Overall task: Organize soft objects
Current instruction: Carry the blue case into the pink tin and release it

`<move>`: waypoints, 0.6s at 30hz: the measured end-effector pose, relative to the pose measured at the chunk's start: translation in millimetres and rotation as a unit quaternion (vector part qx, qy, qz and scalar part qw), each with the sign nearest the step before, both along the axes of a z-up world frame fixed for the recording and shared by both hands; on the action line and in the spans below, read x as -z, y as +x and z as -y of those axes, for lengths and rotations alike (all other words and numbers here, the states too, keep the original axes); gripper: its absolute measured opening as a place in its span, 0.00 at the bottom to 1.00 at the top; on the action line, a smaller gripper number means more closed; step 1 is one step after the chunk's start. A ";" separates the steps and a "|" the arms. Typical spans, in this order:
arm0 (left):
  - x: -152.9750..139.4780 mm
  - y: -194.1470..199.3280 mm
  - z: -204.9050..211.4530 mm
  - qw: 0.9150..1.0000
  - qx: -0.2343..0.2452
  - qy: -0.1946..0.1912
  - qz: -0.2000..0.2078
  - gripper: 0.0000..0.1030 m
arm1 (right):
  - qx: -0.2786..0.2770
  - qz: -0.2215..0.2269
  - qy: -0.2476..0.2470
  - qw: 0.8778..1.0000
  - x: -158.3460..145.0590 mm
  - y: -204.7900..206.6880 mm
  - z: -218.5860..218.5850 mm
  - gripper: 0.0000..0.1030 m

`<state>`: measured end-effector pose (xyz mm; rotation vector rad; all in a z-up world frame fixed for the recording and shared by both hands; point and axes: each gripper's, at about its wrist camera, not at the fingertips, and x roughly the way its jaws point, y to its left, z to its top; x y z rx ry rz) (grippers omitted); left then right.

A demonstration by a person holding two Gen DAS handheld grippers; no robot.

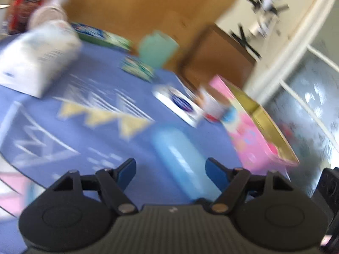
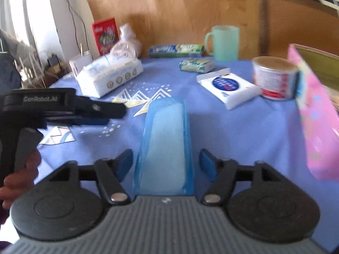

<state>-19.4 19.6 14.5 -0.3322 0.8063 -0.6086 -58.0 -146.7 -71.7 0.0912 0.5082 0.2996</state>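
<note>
A soft light-blue plastic pack (image 2: 165, 144) lies lengthwise on the blue tablecloth (image 2: 237, 139). My right gripper (image 2: 166, 163) straddles its near end, open, with a gap between each pad and the pack. In the blurred left wrist view the same pack (image 1: 180, 158) runs between the fingers of my left gripper (image 1: 170, 169), nearer the right one, and the jaws stand open around it without pressing. From the right wrist the left gripper (image 2: 118, 114) appears side-on, just left of the pack, held by a hand (image 2: 19, 180).
A pink gift bag (image 2: 317, 116) stands open at the right edge. A tin can (image 2: 275, 78), a white pack with a blue logo (image 2: 228, 89), two green packs, a big white tissue pack (image 2: 110, 74), a green mug (image 2: 224, 42) and a red box (image 2: 106, 36) lie further back.
</note>
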 end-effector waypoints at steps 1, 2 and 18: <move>-1.9 -2.4 10.5 1.000 0.009 0.008 -0.004 0.72 | 0.000 0.007 -0.001 1.000 1.6 -4.9 0.0 0.73; -3.0 -4.3 20.9 1.000 0.015 0.016 -0.007 0.72 | -0.001 0.015 -0.009 1.000 3.3 -9.2 -0.1 0.73; -52.9 -12.2 109.0 0.995 0.049 0.059 0.061 0.70 | 0.015 0.148 -0.078 0.986 3.8 -39.4 28.1 0.54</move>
